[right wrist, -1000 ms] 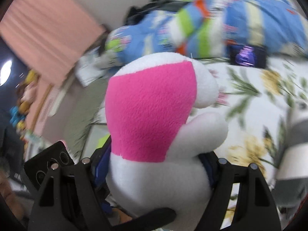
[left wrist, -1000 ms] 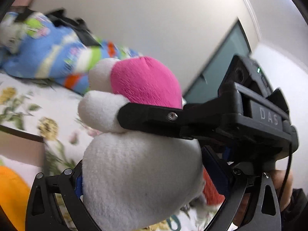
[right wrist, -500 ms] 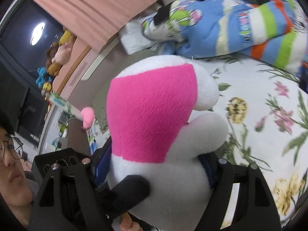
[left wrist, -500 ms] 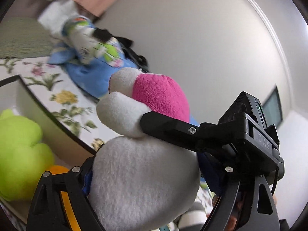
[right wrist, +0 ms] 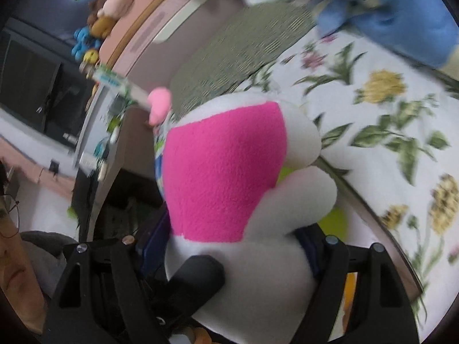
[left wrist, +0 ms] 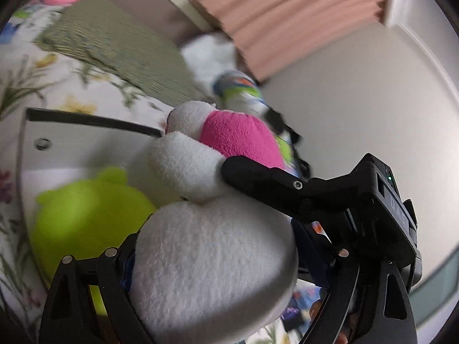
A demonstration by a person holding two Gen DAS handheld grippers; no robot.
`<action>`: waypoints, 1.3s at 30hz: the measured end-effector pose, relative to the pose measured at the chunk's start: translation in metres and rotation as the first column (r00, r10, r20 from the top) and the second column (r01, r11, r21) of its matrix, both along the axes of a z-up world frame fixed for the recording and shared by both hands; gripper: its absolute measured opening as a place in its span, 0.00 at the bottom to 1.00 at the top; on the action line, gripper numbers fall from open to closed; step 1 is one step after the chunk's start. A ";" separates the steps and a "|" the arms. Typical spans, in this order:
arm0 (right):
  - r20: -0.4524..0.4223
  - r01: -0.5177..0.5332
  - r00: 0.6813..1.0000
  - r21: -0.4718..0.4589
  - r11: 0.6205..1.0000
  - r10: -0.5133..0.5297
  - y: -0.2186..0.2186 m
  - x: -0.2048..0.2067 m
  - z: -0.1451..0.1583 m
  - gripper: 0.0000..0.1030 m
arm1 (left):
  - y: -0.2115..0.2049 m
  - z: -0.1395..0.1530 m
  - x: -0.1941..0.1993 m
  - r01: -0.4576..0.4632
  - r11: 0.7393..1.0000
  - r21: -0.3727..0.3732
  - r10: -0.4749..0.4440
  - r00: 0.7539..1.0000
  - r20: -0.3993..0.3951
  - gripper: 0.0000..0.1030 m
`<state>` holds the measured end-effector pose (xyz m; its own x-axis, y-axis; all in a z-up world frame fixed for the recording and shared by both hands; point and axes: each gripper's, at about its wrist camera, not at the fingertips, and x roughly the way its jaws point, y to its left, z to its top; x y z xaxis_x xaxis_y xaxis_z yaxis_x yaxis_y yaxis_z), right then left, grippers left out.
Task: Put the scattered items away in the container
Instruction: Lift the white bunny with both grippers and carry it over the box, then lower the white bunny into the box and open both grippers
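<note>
A white and pink plush toy (left wrist: 212,252) fills both views, also in the right wrist view (right wrist: 226,177). My left gripper (left wrist: 218,263) is shut on its white body. My right gripper (right wrist: 229,246) is shut on it from the other side; its black finger (left wrist: 266,183) crosses the left wrist view. The toy hangs over a white container with a dark rim (left wrist: 91,121), which holds a lime green plush (left wrist: 83,215). The container rim (right wrist: 370,206) also shows in the right wrist view, with lime green beside the toy.
The container sits on a floral bedsheet (right wrist: 387,109). A green mat (left wrist: 114,46) and a blue patterned blanket (right wrist: 401,20) lie beyond it. Pink curtains (left wrist: 292,8) hang behind. A person's face (right wrist: 14,258) is at the left edge.
Both grippers have swung with the plush toy toward the container. The container's inside and the lime green plush now lie under the toy.
</note>
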<state>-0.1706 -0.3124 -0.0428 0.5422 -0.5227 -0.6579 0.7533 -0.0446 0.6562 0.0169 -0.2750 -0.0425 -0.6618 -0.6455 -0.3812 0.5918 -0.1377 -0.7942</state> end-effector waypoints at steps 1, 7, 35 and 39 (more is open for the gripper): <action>0.010 -0.021 1.000 0.006 1.000 0.021 -0.009 0.002 -0.005 0.75 | -0.005 -0.004 0.002 -0.022 1.000 0.014 0.022 1.000 -0.001 0.87; 0.043 -0.083 0.996 0.057 0.995 0.080 -0.046 0.014 -0.035 0.76 | -0.024 -0.031 0.023 -0.102 0.986 0.132 0.107 0.994 -0.030 0.88; -0.070 0.075 0.995 0.056 0.996 -0.071 -0.046 0.012 -0.017 0.95 | -0.005 -0.039 0.072 -0.002 0.960 0.281 0.137 0.876 -0.463 0.95; -0.078 0.114 0.991 0.074 0.991 -0.109 -0.040 0.009 -0.029 0.95 | -0.002 -0.032 0.081 -0.065 0.965 0.253 0.181 0.865 -0.469 0.95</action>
<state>-0.1619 -0.3524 -0.0713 0.4321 -0.5228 -0.7349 0.7868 -0.1797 0.5905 0.0978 -0.2767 -0.0750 -0.7204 -0.6709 -0.1758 0.1250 0.1238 -0.9844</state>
